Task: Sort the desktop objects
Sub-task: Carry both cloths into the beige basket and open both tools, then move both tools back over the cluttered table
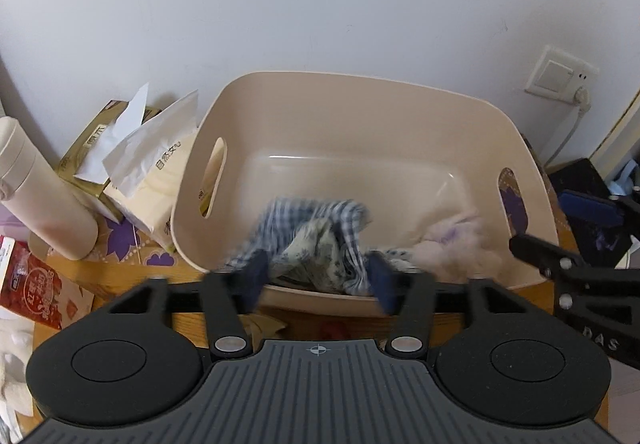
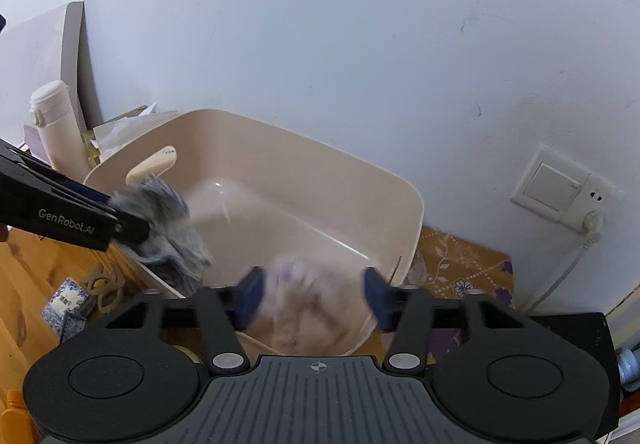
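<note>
Spreading wide over the beige bin (image 1: 400, 115), the left gripper (image 1: 318, 278) frames a blurred checked cloth (image 1: 312, 232) lying inside; contact is unclear. In the right view, the right gripper (image 2: 312, 294) gapes around a blurred pale fluffy bundle (image 2: 308, 304), contact also unclear.

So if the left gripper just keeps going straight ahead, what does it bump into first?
Probably the checked cloth blurred between the open left gripper fingers, over the near rim of the beige tub. Past that, the tub's inside. Depth is hard to judge.

Cloth bundle (image 1: 316, 240) in tub (image 1: 360, 111), tissue packs (image 1: 156, 171) left
</note>
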Motion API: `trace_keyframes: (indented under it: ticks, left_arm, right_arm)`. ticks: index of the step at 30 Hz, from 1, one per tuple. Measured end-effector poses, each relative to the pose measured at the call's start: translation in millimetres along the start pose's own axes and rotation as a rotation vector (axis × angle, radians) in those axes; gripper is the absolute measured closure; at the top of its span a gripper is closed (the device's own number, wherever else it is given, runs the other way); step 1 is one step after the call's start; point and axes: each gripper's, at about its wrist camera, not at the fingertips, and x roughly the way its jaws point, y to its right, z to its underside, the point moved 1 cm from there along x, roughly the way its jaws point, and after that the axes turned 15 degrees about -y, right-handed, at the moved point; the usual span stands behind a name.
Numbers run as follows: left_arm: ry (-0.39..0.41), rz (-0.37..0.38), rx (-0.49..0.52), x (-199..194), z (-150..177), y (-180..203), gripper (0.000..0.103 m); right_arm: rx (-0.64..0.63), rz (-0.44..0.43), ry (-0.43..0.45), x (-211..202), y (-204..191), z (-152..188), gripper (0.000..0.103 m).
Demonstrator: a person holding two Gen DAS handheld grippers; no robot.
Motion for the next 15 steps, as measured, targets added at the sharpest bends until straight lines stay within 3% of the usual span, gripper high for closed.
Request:
trace_keyframes:
  ticks: [1, 4, 7, 15]
  left_arm:
    - [0.002, 0.001, 0.005, -1.5, 0.8, -0.6, 0.034]
    - [-0.001, -0.008, 0.013, -6.8, 5.5, -2.2, 0.031]
    - [0.004, -0.010, 0.017, -16.5, 13.9, -4.4, 0.027]
    - [0.025, -0.027, 0.022, -45.9, 44.9, -15.6, 0.023]
  right_arm:
    - [0.004, 0.002, 0.006, -3.2, 0.0, 0.9, 0.030]
    - [0.030, -0.005, 0.019, -10.5, 0.6, 2.6, 0.021]
    - [0.047, 0.010, 0.037, -20.1, -2.3, 6.9, 0.002]
    - [0.099, 0.021, 0.058, -47.5, -11.4, 28.6, 0.000]
